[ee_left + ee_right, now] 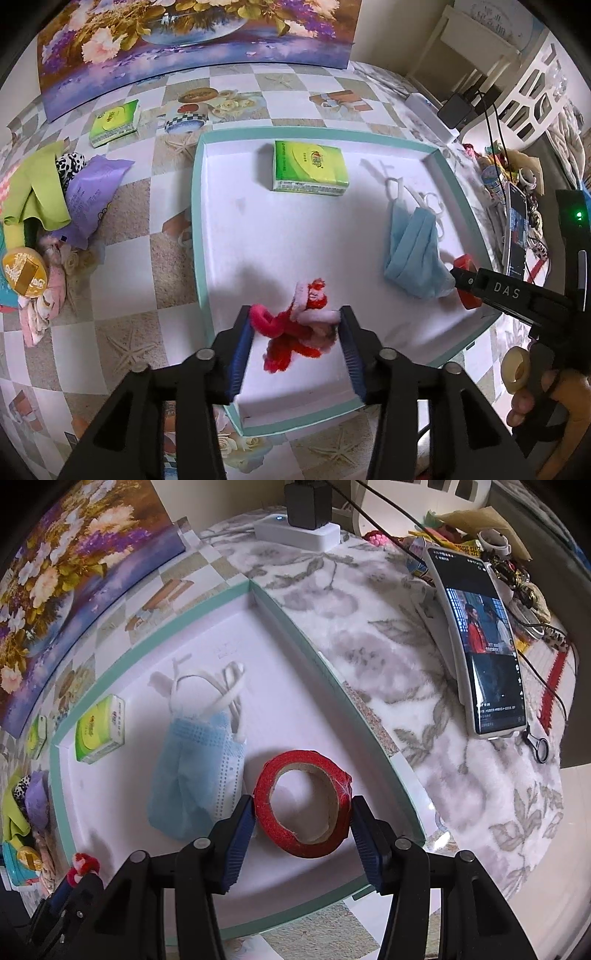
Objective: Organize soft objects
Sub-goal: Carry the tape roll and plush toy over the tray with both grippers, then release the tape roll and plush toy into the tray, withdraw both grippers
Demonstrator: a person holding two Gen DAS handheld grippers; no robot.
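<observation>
The left gripper (pixel 295 325) has its blue-padded fingers closed against a tangle of red and pink chenille stems (pixel 299 325), pressing it from both sides over the white floor of the teal-rimmed box lid (pixel 195 206), toward the 6 o'clock edge of the lid in the left wrist view. The right gripper (pixel 303 812) clamps a roll of red tape (pixel 303 808) between its pads, the roll standing tilted on the lid floor close to the right-hand wall.

Inside the lid, a green tissue pack (pixel 310 166) lies flat toward 12 o'clock in the left wrist view. A folded blue face mask (pixel 413 251) with white ear loops lies at about 3 o'clock, just beside the red tape; whether the two touch I cannot tell.

Outside the lid, a second green tissue pack (pixel 114 122) sits at 10 o'clock on the checkered tablecloth (pixel 122 258). At 9 o'clock lies a heap of soft things: a lime-green cloth (pixel 33 192), a purple wipes packet (pixel 92 192), and pink fabric (pixel 40 306). In the right wrist view, a phone (pixel 484 646) with a lit screen leans at 2 o'clock on a floral fleece (pixel 369 627).
</observation>
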